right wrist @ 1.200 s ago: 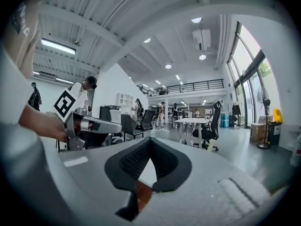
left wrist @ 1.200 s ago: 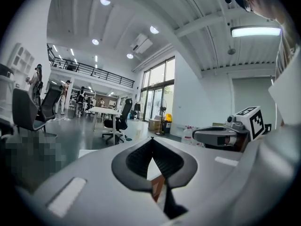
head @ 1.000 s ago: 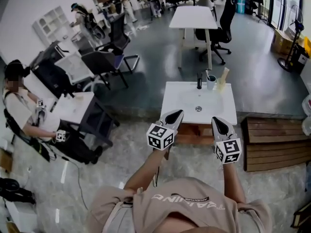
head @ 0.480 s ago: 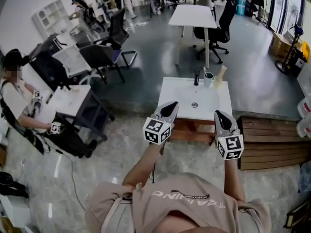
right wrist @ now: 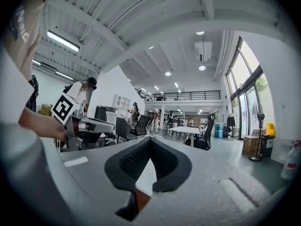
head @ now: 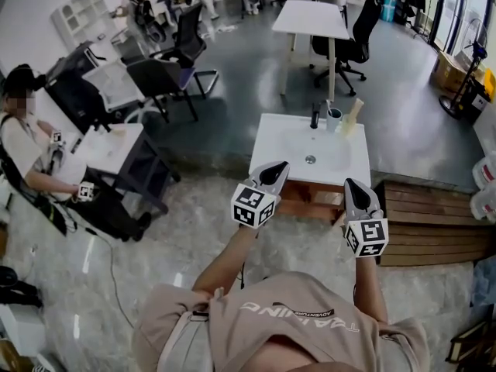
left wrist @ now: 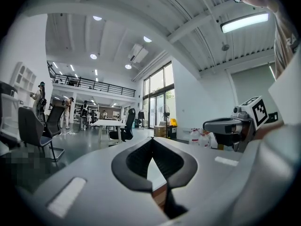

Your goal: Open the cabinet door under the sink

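On the left, the left gripper (head: 277, 169) is held out level in front of the person, its jaws clenched tip to tip with nothing between them. In the left gripper view, the gap below its closed tips (left wrist: 152, 140) shows a strip of white top and a sliver of brown wood.

Just beyond and between the two grippers stands the white sink unit (head: 283, 142). The wood-brown cabinet door (head: 308, 206) is on its near face, under the basin, and neither claw touches it. A black faucet (head: 315, 118) and a cup (head: 335, 118) stand at the sink's far edge.

To the right, the right gripper (head: 350, 184) points the same way. Its jaws are also pressed together and empty (right wrist: 150, 138), with the cabinet a little to its left. Slatted wooden decking (head: 434, 223) lies on the floor further right.
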`<state>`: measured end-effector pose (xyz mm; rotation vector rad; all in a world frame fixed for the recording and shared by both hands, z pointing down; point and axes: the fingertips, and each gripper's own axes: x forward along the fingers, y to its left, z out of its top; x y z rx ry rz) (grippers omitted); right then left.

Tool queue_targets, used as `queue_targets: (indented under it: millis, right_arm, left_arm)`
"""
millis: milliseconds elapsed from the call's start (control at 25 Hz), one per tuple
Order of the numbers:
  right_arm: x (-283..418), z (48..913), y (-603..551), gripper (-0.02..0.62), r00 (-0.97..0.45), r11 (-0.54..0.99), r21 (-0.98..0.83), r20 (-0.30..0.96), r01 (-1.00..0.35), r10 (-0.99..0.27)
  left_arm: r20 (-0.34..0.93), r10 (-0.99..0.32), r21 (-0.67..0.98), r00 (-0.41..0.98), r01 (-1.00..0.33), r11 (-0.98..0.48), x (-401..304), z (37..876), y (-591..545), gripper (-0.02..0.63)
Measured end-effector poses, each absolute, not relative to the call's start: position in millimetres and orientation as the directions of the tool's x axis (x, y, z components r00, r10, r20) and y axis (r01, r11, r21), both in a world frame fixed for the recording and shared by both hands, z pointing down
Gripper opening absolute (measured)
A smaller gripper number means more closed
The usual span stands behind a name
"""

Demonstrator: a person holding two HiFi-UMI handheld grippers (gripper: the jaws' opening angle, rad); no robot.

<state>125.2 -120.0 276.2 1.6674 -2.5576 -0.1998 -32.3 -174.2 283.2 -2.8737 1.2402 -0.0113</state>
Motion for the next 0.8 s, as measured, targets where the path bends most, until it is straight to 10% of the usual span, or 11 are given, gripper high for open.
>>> queue_targets:
  millis: [800]
  right_arm:
    - [104.5, 294.5, -125.5, 0.002, -0.435, 0.435, 0.178, 0.041, -0.883, -0.899]
  left_arm:
    - [0.059, -0.737, 0.029, 0.674, -0.739, -0.673, -50.5, 314.1, -176.9, 0.015]
